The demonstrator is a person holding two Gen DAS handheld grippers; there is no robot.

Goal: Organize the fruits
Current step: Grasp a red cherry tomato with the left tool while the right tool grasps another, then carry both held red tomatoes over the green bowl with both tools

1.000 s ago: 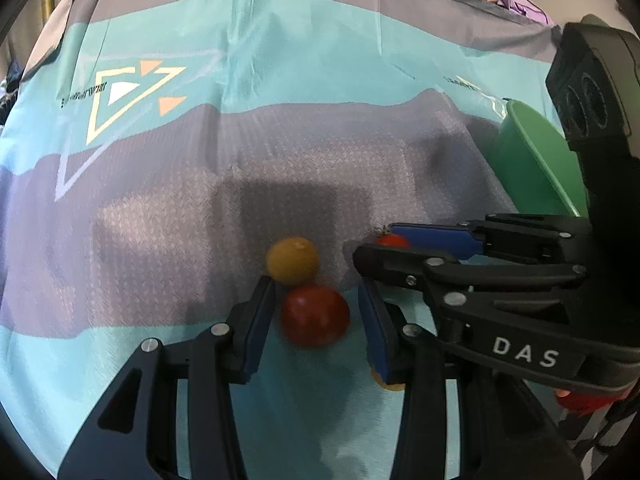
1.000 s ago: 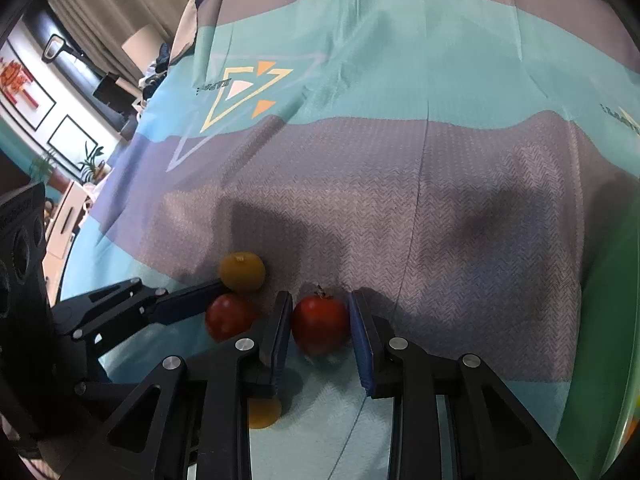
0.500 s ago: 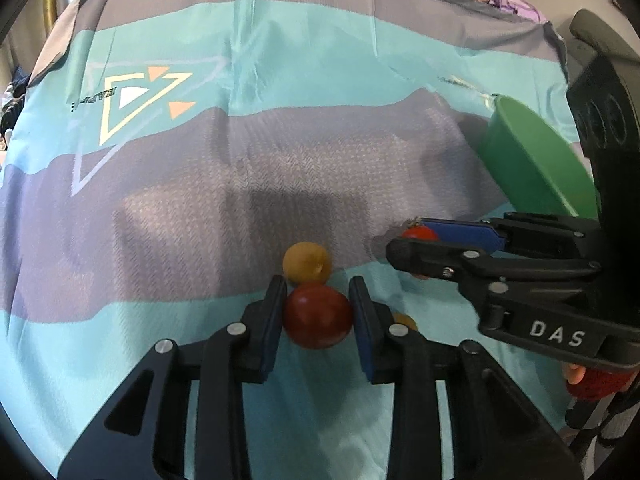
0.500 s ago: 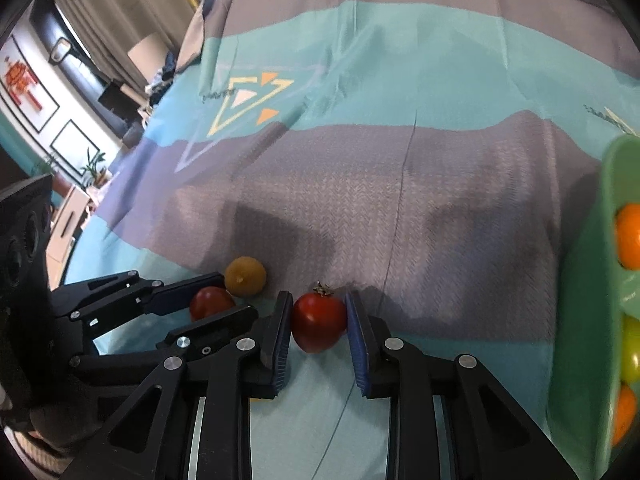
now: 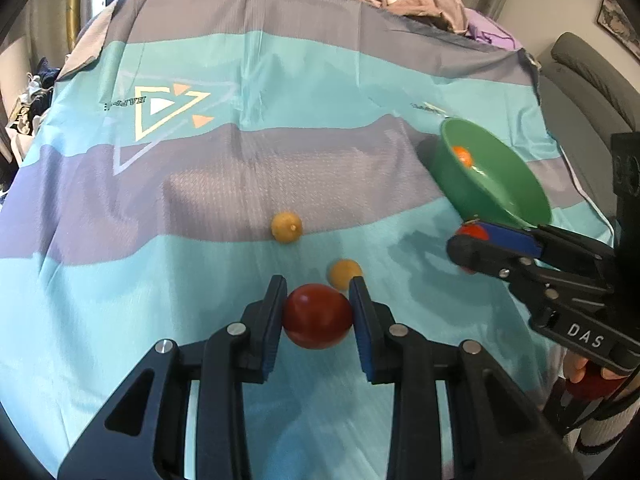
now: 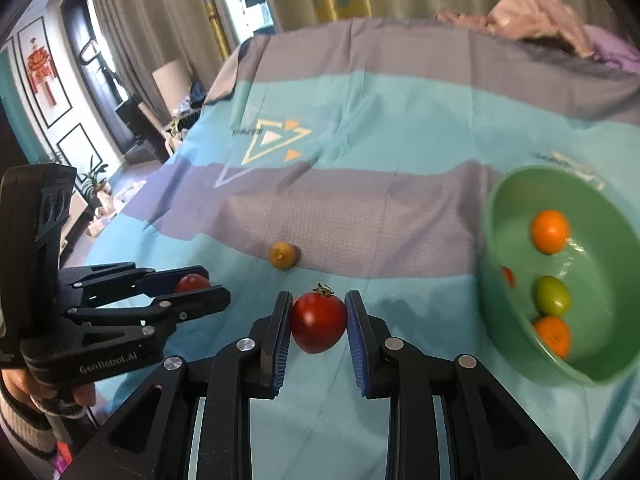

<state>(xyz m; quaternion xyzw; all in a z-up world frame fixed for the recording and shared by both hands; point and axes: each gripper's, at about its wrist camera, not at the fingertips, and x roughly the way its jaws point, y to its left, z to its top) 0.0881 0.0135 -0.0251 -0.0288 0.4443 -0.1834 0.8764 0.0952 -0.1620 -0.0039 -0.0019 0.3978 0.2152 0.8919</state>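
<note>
Black skeletal-frame left gripper [image 5: 318, 322] and right gripper [image 6: 318, 330], each fitted with blue ribbed pads [image 6: 357, 344] inside the jaws and silver screws [image 6: 245, 345] behind them. Marked "DAS" and "GenRobot.AI" in white. Knit striped sleeve [image 6: 24, 428] worn.

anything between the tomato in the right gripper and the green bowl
Nothing visible. The right gripper is shut on the tomato, and only bare cloth lies between it and the green bowl. The loose yellow fruit sits off to the other side.
</note>
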